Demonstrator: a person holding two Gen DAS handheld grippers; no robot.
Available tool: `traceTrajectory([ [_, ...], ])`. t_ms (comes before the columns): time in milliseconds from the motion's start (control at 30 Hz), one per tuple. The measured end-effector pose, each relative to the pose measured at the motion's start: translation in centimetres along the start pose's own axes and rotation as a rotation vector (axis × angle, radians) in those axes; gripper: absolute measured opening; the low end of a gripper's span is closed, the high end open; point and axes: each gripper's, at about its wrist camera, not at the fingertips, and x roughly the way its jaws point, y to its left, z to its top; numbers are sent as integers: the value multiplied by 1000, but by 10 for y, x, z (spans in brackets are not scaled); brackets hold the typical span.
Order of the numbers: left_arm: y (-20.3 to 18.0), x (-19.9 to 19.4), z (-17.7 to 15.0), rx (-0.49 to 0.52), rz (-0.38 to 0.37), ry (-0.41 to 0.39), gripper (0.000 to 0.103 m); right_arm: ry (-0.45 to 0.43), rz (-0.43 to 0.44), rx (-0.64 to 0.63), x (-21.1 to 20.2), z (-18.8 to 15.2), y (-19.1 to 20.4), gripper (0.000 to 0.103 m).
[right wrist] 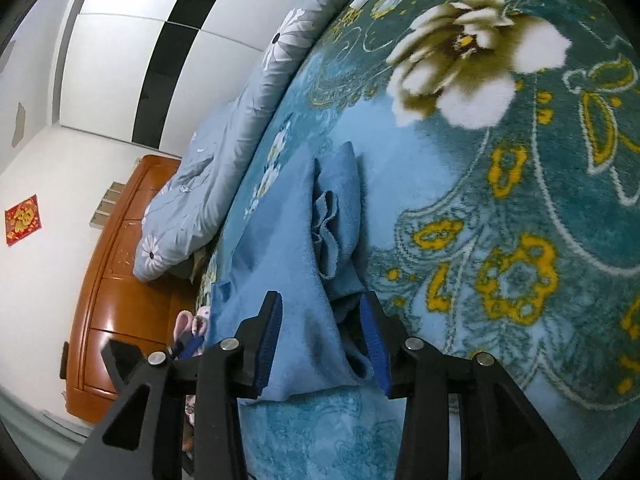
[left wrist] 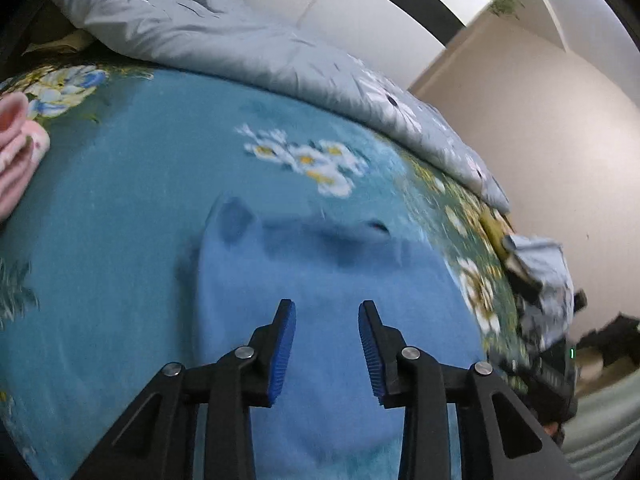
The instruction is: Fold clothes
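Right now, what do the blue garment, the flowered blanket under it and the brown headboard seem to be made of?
Blue garment: soft fleece or brushed knit by its look, matte with a fuzzy nap. Flowered blanket: plush pile, probably synthetic; the printed flowers have furry edges. Headboard: wood or wood veneer, glossy varnish catching light.

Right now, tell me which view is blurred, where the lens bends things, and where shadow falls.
Left wrist view: motion blur smears the blue garment and the blanket flowers; the left gripper stays sharp. Right wrist view: mostly crisp, the garment's bunched folds readable, shadow pooled between the right gripper fingers. Both views: fisheye bulges the bed and curves the wall lines, with dark corners.
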Motion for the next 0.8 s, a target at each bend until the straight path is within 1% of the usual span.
traceTrajectory([
  [33,10,3,8,-25,25,-8,42,2,-2,-1,1,1,0,42],
  [100,33,10,21,-71,93,-11,43,2,-8,1,0,1,-3,42],
  [133,41,14,24,-86,110,-4,43,1,-12,6,-1,2,-5,42],
  [167,49,19,27,-101,110,7,43,2,-13,12,-1,3,-7,42],
  [267,65,34,33,-135,69,47,43,12,-17,27,5,5,-11,42],
  [300,69,40,35,-141,66,57,43,15,-19,32,7,5,-13,42],
  [333,71,44,38,-142,81,64,43,17,-20,31,8,6,-13,42],
  [467,77,56,45,-120,220,70,43,22,-17,29,8,7,-12,42],
  [500,81,57,46,-135,222,77,43,22,-13,32,8,7,-14,42],
  [567,85,54,44,-165,200,77,43,22,-6,38,7,7,-15,42],
  [667,75,30,37,-168,160,28,43,22,-6,28,7,7,-14,42],
  [700,66,22,32,-156,121,14,43,23,-6,22,8,6,-13,42],
  [767,43,6,20,-116,5,-5,43,28,0,19,11,6,-12,42],
  [800,33,2,15,-93,-47,-2,44,30,4,18,12,6,-11,42],
])
